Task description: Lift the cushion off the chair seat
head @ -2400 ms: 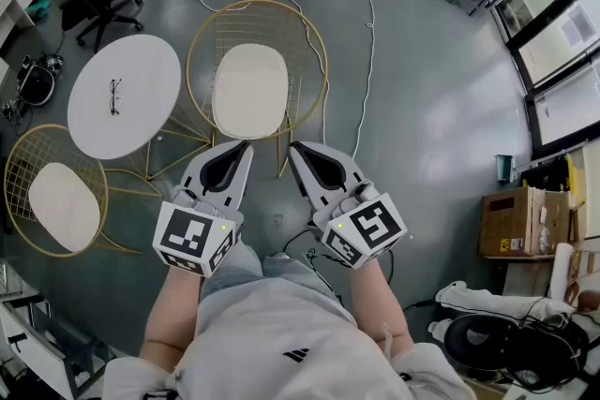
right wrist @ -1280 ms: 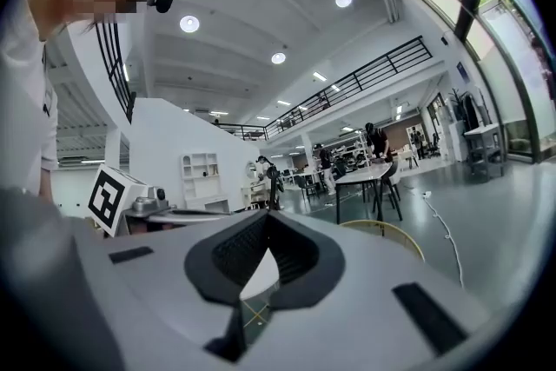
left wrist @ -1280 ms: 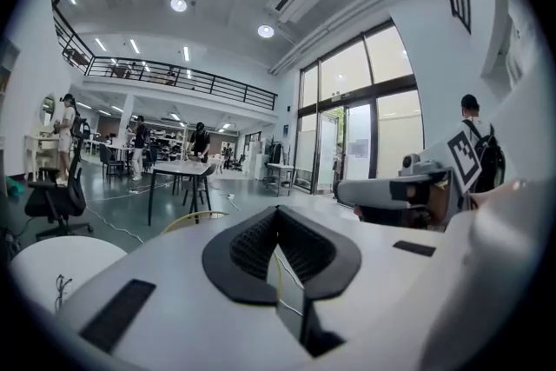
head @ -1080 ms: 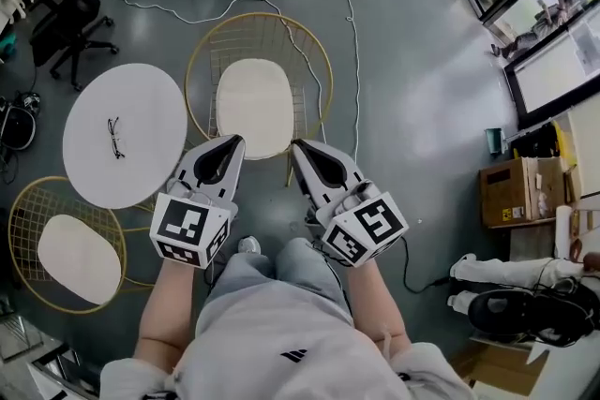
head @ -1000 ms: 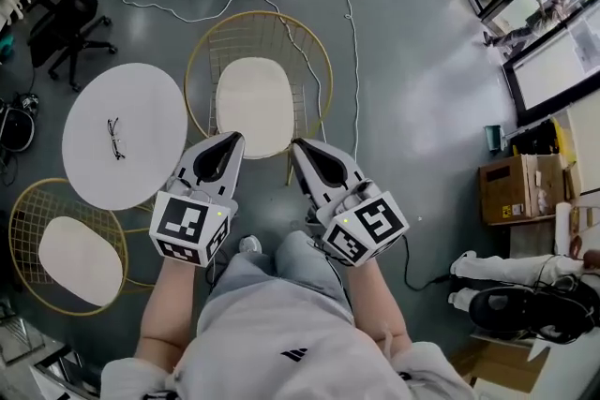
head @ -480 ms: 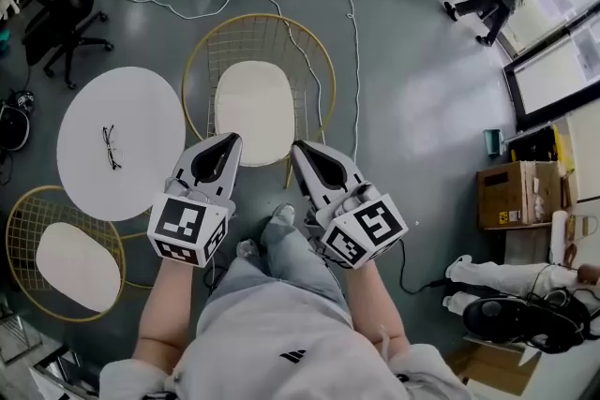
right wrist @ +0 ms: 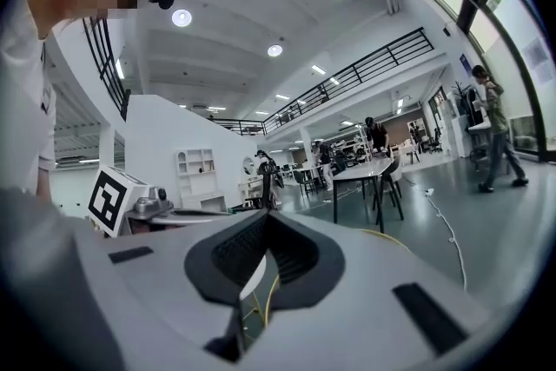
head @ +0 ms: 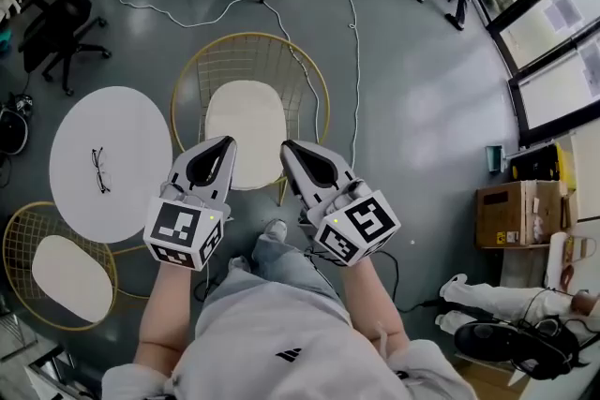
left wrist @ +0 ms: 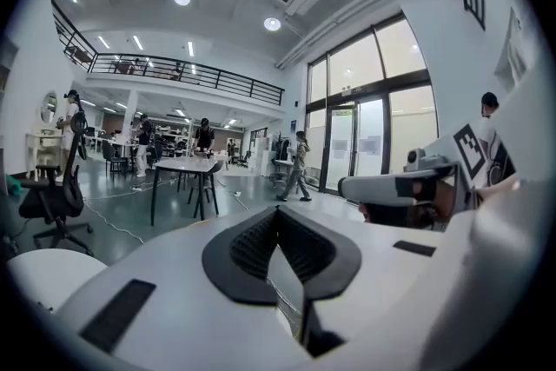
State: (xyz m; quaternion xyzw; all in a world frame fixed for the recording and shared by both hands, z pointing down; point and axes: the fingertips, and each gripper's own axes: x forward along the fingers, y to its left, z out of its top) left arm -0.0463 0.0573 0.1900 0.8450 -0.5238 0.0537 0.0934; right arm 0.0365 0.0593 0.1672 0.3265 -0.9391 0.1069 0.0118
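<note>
A cream cushion [head: 246,128] lies on the seat of a gold wire chair [head: 315,81] in the head view. Both grippers are held side by side above the cushion's near edge and point across the room. The left gripper [head: 226,142] is shut with nothing between its jaws, its tip over the cushion's near left part. Just past the cushion's near right corner, the right gripper [head: 287,147] is also shut and empty. In the left gripper view the left gripper [left wrist: 278,213] shows pads pressed together; the right gripper view shows the same of the right gripper [right wrist: 265,217]. Neither touches the cushion.
A white round table [head: 122,136] with glasses [head: 97,170] stands left of the chair. A second gold chair [head: 14,239] with its own cushion sits at the lower left. A white cable [head: 354,33] runs across the floor past the chair. A cardboard box [head: 511,215] stands at the right.
The person has stepped toward the chair: the chair and cushion now sit lower in the head view, closer under the gripper tips. Both grippers stay shut and empty.
</note>
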